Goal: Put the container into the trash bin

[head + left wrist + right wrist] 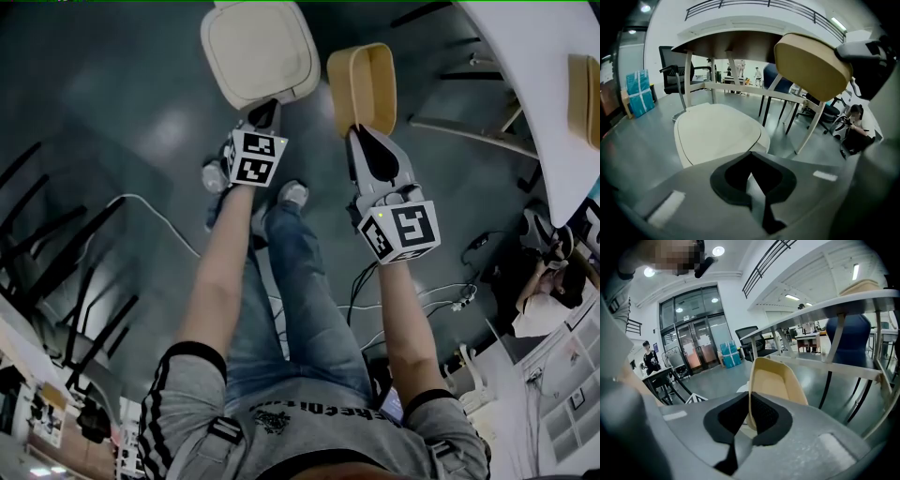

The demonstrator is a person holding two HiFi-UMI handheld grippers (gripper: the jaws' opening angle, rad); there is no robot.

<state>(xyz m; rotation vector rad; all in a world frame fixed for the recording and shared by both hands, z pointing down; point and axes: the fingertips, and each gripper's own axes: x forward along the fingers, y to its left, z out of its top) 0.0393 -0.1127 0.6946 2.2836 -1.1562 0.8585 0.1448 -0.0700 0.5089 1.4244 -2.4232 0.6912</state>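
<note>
A tan, boat-shaped container (364,86) hangs in the air with my right gripper (360,131) shut on its near rim. In the right gripper view the container (774,383) stands on edge between the pads. Left of it on the floor is the cream trash bin (260,51) with its lid down. My left gripper (262,114) is at the bin's near edge, shut with nothing in it. In the left gripper view the bin lid (717,132) lies just beyond my left gripper (751,157), and the container (812,66) floats up at the right.
A white table (544,84) runs along the right, with its legs (811,124) close behind the bin. Cables (412,300) lie on the grey floor. Black chairs (56,272) stand at the left. A person (548,286) sits on the floor at the right.
</note>
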